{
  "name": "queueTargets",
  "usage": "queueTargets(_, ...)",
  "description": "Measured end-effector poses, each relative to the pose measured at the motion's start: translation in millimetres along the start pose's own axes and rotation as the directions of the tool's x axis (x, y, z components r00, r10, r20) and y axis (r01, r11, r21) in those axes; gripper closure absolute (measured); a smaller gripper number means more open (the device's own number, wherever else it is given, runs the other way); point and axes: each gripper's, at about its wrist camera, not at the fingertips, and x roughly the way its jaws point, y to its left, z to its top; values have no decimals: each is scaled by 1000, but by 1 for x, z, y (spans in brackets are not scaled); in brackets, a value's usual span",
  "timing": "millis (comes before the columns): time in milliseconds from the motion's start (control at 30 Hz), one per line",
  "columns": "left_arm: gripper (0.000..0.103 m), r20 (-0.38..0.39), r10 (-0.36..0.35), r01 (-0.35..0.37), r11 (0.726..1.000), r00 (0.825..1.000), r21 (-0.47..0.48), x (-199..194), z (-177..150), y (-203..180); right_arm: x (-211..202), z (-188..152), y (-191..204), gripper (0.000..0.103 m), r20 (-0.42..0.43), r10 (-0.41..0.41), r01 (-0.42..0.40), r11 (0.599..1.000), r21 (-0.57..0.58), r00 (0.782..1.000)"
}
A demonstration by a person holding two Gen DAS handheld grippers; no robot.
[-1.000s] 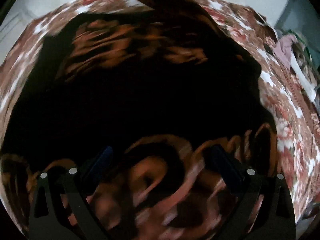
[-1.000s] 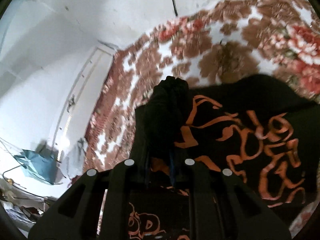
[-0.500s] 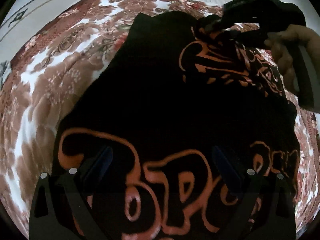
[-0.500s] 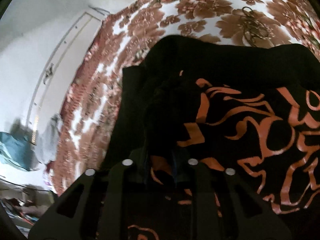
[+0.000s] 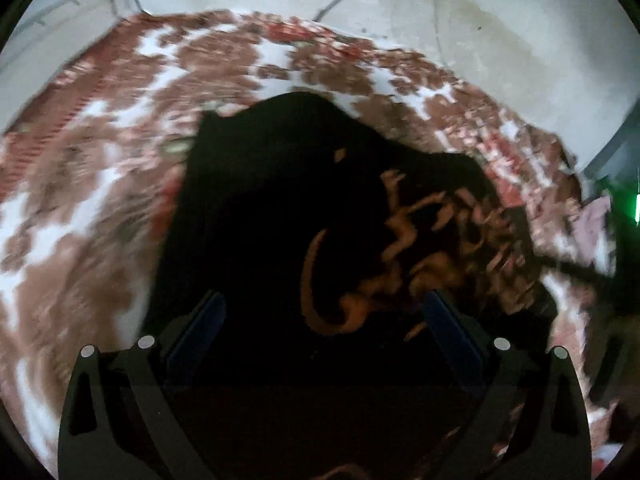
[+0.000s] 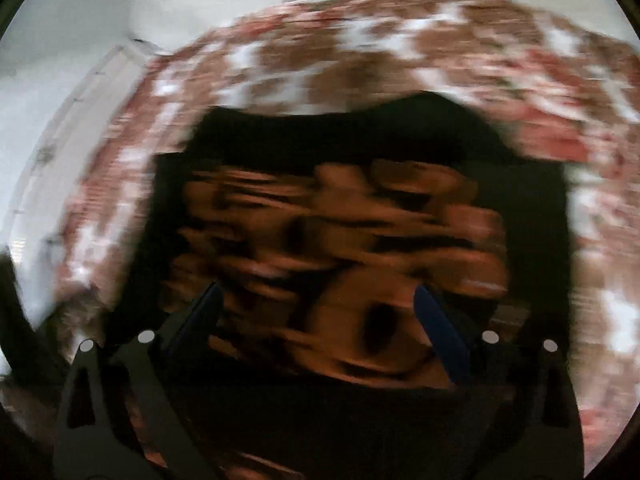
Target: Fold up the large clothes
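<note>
black cotton garment with orange lettering [image 5: 280, 208] on floral bedspread [image 5: 80, 200]: soft, limp, light; grip hem corners; left tongs [image 5: 322, 322], right tongs [image 6: 318, 312] both spread, empty

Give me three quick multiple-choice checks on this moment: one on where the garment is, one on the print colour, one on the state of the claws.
1. Where does the black garment lie?
A. on the floral bedspread
B. on a hanger
C. in a basket

2. What colour is the print on the garment?
A. blue
B. orange
C. green

3. How are the left claw and the right claw set?
A. both shut on cloth
B. only the left is open
C. both open, with nothing between the fingers

Answers: 1 A, the brown, red and white flower pattern surrounds the dark cloth in both views. 2 B, orange lettering shows on the black fabric, though blurred. 3 C, in each wrist view the blue pads stand wide apart above the cloth.
</note>
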Motion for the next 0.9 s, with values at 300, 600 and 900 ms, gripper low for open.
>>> queueTargets(300,17,-116,-58,59,998,992,4,81,46,-8,14,-65,-115,8,-87,-225,232,969,83,970)
queueTargets(600,84,-171,-110,102,993,979,-56,85,48,3,29,-65,-115,8,-99,-261,264,965,12,960)
queueTargets(900,83,-184,-51,51,999,982,-4,88,49,13,43,-78,-136,5,-132,-201,214,973,87,971)
